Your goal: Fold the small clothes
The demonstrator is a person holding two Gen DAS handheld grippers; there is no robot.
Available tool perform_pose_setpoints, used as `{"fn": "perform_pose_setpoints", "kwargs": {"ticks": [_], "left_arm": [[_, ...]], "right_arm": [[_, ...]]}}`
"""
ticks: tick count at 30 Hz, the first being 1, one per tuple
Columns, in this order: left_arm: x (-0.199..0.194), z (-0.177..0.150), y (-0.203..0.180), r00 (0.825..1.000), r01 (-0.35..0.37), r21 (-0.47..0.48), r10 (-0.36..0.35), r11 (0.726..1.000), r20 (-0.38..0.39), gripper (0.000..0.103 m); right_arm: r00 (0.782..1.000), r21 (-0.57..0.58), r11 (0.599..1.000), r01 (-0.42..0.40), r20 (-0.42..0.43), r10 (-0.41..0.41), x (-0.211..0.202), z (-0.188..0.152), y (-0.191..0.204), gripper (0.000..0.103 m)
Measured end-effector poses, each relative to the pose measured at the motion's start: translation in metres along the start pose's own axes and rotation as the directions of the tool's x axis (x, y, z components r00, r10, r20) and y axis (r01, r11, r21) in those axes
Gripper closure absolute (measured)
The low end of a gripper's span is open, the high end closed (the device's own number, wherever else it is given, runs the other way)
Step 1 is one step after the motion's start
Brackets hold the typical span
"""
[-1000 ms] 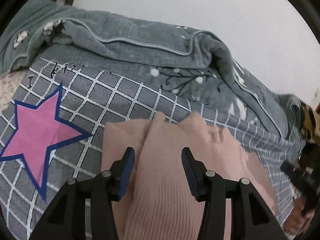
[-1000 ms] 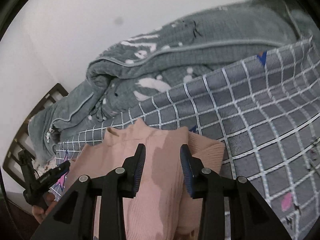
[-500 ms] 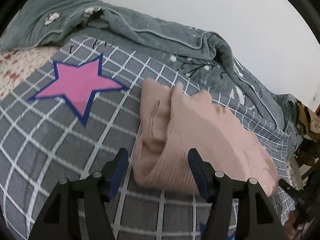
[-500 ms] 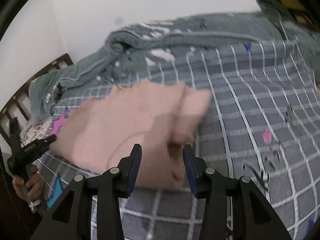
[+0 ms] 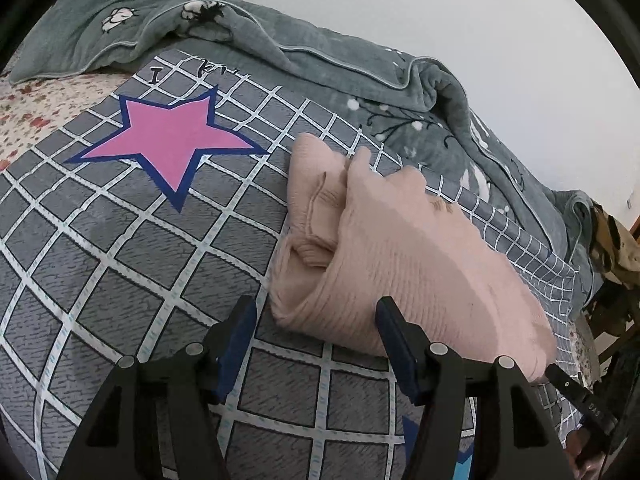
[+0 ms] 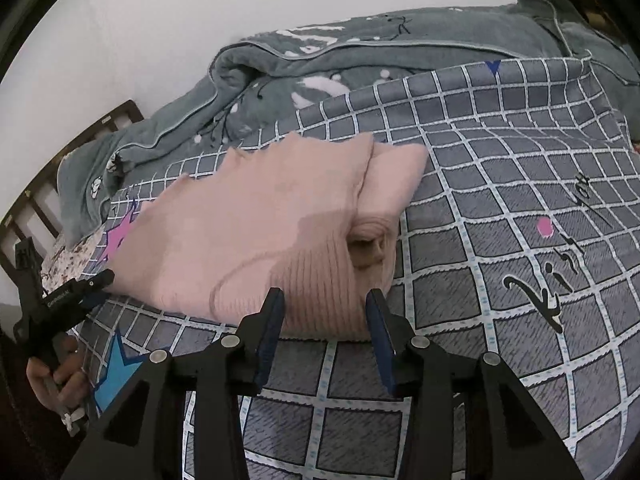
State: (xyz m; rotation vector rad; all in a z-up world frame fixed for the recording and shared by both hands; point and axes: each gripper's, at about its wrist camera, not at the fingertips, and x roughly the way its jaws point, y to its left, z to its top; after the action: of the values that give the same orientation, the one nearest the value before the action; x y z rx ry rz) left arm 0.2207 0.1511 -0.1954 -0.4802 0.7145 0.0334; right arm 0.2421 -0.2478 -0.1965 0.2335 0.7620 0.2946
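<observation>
The pink sweater point(image 5: 400, 264) lay folded on the grey checked bed cover point(image 5: 120, 264). A second before, both grippers had held it up by its near edge, with the knit between their blue pads. Now it was down flat, and nothing pinched it.

The left gripper point(image 5: 316, 332) sat just in front of the sweater's left end. Its jaws were wide apart, wider than a second before, and no cloth was squeezed in them. The right gripper point(image 6: 324, 320) sat just in front of the sweater's right end. Its jaws were apart too, a bit wider than before, and the fold's edge showed in the gap, but the pads did not press it.

The pink star point(image 5: 168, 148) on the cover showed in full, where before the sweater had hidden part of it. A green-grey blanket point(image 5: 340, 68) lay bunched behind, along the white wall point(image 5: 440, 8).
</observation>
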Motion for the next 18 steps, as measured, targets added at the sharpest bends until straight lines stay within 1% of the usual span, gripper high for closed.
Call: {"fn": "perform_pose_setpoints", "kwargs": {"ticks": [3, 6, 10, 18], "left_arm": [[0.002, -0.0009, -0.001, 1.0, -0.005, 0.012, 0.005, 1.0, -0.006, 0.042], [0.0023, -0.0016, -0.0022, 1.0, -0.011, 0.015, 0.012, 1.0, -0.008, 0.041], [0.0049, -0.0013, 0.0002, 1.0, 0.014, -0.003, -0.014, 1.0, -0.018, 0.037], [0.0074, 0.0008, 0.0026, 0.999, 0.042, -0.017, -0.043, 0.999, -0.02, 0.036]], "right_arm": [[1.0, 0.022, 1.0, -0.012, -0.001, 0.012, -0.0003, 0.0011, -0.0015, 0.061], [1.0, 0.027, 1.0, -0.007, -0.001, 0.007, -0.0004, 0.0016, -0.0018, 0.061], [1.0, 0.044, 0.999, -0.01, -0.01, 0.01, 0.0031, 0.0021, -0.0043, 0.061], [1.0, 0.033, 0.999, 0.0, -0.014, 0.001, 0.0023, 0.0021, 0.0005, 0.061]]}}
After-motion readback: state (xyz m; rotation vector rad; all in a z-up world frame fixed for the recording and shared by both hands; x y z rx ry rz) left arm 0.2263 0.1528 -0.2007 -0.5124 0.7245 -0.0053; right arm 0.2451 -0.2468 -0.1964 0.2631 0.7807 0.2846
